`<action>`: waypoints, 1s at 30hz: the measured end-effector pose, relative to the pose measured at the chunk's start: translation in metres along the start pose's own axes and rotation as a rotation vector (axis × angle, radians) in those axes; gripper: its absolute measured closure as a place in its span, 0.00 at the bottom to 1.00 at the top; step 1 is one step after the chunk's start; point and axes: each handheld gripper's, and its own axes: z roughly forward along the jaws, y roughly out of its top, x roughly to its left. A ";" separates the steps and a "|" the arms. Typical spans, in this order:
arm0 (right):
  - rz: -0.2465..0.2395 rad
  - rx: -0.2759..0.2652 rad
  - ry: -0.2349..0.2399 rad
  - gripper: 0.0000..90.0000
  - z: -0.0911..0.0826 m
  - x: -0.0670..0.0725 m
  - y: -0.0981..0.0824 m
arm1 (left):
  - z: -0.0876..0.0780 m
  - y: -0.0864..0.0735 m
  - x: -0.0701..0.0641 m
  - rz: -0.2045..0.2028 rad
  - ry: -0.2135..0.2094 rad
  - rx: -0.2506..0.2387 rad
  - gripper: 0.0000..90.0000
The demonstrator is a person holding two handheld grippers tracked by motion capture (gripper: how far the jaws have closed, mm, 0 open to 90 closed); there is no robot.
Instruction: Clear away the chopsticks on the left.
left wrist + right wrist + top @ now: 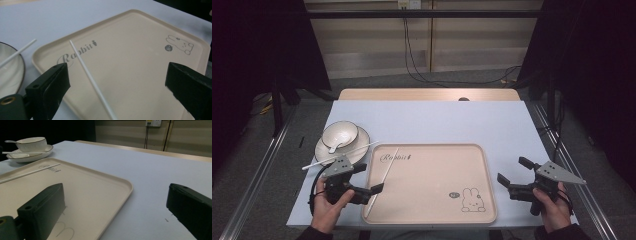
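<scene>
Two hands come in from the near edge of the table (432, 112), each gripping a two-jaw tool. On the left, the left gripper (371, 178) sits over the near-left rim of the tray (490, 200), its jaws spread wide and holding nothing. In the left gripper view, a white chopstick (91, 80) lies between those jaws on the tray, touching neither. It runs along the tray's left side, from the near-left corner up toward the printed word "Rabbit" (75, 53).

On the right, the right gripper (512, 172) hovers just beside the tray's right edge, its jaws also spread apart and empty.

Far left of the tray stands a white plate (326, 150) with a dark rim, and a small bowl (340, 134) rests on it with a spoon (334, 148) inside. A second white chopstick (339, 155) lies across the plate, its far end reaching toward the tray's far-left corner. A rabbit drawing (472, 200) marks the tray's near-right corner.
</scene>
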 end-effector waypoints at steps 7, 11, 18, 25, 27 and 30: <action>-0.009 -0.003 0.001 0.02 0.001 0.001 0.000 | -0.041 -0.007 0.029 0.015 0.025 -0.022 0.04; -0.009 0.000 0.002 0.02 0.001 0.000 0.000 | -0.063 -0.010 0.047 0.022 0.052 -0.021 0.03; -0.012 -0.002 0.000 0.02 0.001 0.001 0.000 | -0.081 -0.009 0.073 0.005 0.083 0.011 0.05; -0.016 0.006 0.005 0.02 0.001 0.001 0.000 | -0.084 -0.010 0.097 0.045 -0.005 0.062 0.07; -0.020 0.004 0.004 0.02 0.001 0.001 0.000 | -0.077 -0.009 0.103 0.023 0.029 0.109 0.07; -0.021 0.003 0.004 0.02 0.001 0.001 0.000 | -0.074 -0.005 0.111 0.050 0.033 0.123 0.08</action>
